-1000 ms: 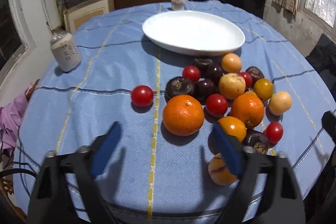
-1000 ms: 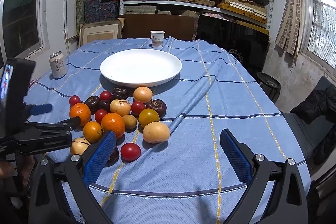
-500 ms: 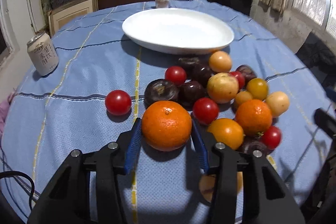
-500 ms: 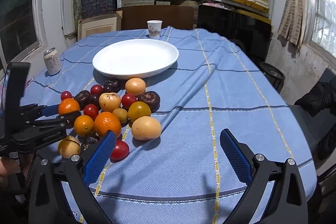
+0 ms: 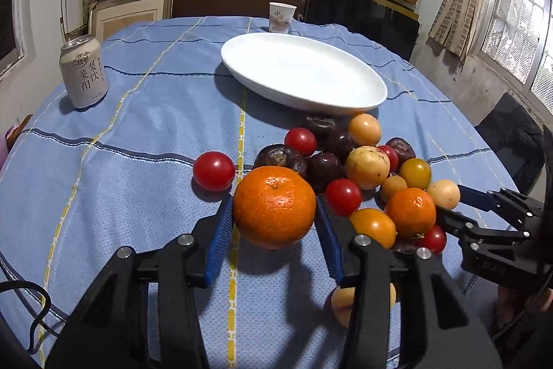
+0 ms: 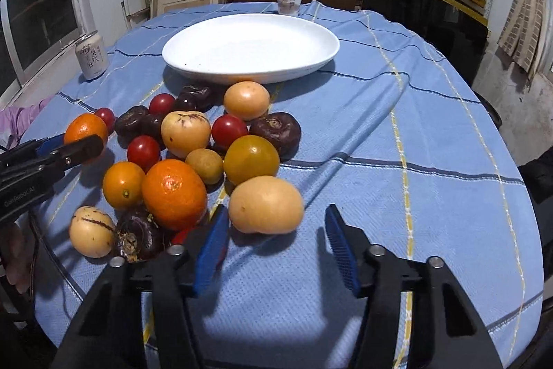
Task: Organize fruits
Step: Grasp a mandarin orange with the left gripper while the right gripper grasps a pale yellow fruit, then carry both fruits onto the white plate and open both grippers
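Since a second earlier the left gripper [image 5: 273, 223] had closed in, jaws pinching the orange [image 5: 274, 206], while the right gripper [image 6: 276, 241], jaws spread, neared the pale yellow fruit [image 6: 265, 205] lying crosswise just ahead, the plate [image 6: 321, 56] beyond.

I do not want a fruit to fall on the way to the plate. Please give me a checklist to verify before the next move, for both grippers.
1. Left gripper shut on the big orange, blue pads on both sides: ok.
2. Orange clear of the cloth: cannot tell.
3. White plate holds no fruit: ok.
4. Right gripper open, pale yellow fruit not yet between its fingers: not ok for lifting.
5. Red tomato close beside the left gripper: cannot tell whether it touches.
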The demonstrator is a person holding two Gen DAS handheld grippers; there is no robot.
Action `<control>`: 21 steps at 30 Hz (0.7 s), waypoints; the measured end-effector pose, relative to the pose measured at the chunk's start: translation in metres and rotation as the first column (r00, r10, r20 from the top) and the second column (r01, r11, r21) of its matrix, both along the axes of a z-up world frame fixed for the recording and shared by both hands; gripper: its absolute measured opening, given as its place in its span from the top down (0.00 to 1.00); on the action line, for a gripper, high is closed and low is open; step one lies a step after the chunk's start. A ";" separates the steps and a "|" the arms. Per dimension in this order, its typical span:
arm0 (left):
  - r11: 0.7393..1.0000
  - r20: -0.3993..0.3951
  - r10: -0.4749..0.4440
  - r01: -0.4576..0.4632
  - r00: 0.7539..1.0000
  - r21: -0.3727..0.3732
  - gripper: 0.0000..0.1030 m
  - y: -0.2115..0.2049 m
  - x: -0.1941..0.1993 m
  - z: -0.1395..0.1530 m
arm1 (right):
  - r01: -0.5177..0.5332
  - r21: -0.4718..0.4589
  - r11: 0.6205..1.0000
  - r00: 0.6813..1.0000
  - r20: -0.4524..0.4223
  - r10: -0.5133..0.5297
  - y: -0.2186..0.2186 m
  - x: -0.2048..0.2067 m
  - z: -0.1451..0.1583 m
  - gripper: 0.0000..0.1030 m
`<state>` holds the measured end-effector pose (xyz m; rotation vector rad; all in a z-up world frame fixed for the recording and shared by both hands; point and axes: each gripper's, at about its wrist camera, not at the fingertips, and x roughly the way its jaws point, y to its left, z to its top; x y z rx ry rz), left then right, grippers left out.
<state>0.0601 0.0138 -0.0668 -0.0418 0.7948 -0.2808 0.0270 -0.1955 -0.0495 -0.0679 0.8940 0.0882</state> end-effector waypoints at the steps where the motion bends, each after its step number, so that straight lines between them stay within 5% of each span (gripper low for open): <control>1: 1.000 -0.001 0.001 -0.001 1.000 -0.001 0.56 0.001 -0.001 0.000 | -0.009 0.009 1.000 1.000 -0.004 0.009 0.000 0.001 0.000 0.53; 15: 1.000 0.014 -0.022 0.022 1.000 -0.002 0.56 0.000 -0.006 0.008 | -0.009 0.109 0.994 0.999 0.042 0.005 -0.022 -0.006 0.019 0.57; 21: 0.999 -0.001 -0.036 0.036 0.999 -0.025 0.56 -0.006 0.025 0.028 | -0.051 0.093 0.994 0.994 0.099 0.042 -0.022 0.028 0.048 0.57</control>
